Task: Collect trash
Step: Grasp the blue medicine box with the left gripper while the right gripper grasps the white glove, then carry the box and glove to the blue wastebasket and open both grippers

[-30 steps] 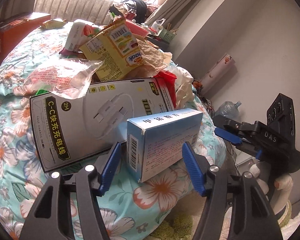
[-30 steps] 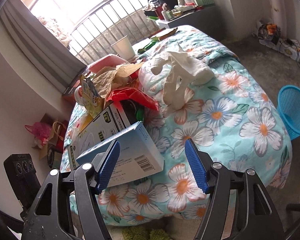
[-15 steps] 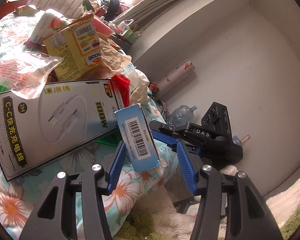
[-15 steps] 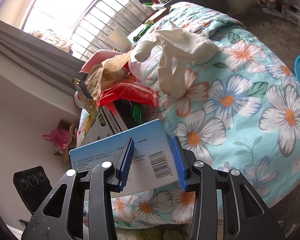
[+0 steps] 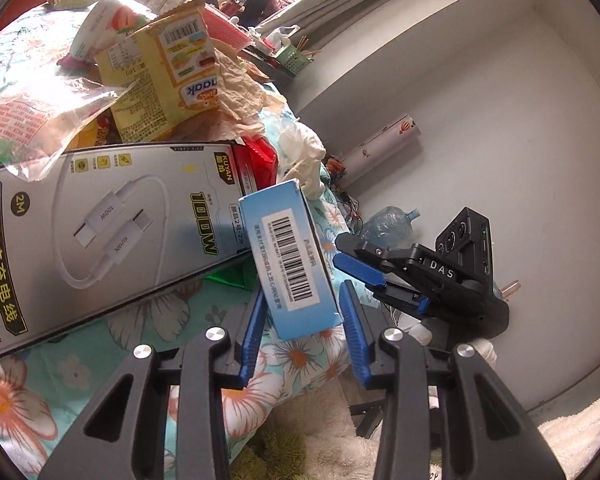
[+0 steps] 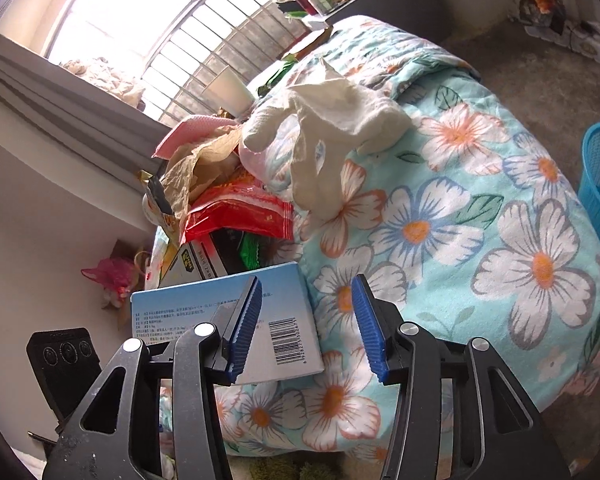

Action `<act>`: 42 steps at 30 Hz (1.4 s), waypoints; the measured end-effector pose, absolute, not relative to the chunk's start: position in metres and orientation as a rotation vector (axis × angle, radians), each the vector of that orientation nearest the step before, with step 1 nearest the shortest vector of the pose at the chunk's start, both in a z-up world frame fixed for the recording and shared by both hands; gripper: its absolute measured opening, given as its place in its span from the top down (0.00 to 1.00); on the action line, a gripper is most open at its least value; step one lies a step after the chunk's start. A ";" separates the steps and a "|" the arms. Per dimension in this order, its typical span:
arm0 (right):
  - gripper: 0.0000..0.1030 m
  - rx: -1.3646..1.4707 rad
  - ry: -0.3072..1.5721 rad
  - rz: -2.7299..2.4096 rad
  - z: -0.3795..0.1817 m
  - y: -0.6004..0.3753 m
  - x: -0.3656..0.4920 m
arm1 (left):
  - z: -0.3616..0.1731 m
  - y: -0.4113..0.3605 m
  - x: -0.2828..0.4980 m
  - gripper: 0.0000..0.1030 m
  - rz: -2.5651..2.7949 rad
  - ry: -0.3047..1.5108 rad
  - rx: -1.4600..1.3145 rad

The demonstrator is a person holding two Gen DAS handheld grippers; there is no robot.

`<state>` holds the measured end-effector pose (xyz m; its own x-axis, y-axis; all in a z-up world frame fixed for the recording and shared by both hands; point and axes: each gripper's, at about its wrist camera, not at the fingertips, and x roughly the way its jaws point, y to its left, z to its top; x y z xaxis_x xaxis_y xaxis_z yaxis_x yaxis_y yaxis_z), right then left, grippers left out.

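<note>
The left tongs [image 5: 300, 328] are closing on the end of the blue box [image 5: 290, 256], pads at or nearly on its sides; contact is hard to confirm. The right tongs [image 6: 306, 326] are opening, the blue box [image 6: 220, 320] past their left pad, apparently not clamped. The box juts over the bed [image 6: 480, 208] edge, beside the cable box [image 5: 112, 232]. If the right tongs let go before the left bite, it could tip to the floor.

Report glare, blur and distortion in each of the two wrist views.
Left wrist view: window top blown out, fisheye bends the white wall, barcode on the small blue cardboard box sharp. Right wrist view: barred window overexposed, floral bedspread bulges, edges darkened, no motion blur.
</note>
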<state>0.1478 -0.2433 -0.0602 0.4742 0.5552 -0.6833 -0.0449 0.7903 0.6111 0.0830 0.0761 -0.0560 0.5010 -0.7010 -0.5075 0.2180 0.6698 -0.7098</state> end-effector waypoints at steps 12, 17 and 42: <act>0.60 -0.053 0.852 0.226 -0.038 -0.193 0.239 | -0.031 0.072 0.064 0.68 -0.587 0.806 -0.561; 0.96 0.058 0.885 0.259 -0.048 -0.211 0.238 | -0.017 0.070 0.060 0.69 -0.568 0.782 -0.536; 0.98 0.512 0.680 -0.044 -0.002 -0.483 0.175 | 0.062 -0.204 0.208 0.71 -0.932 0.857 -0.112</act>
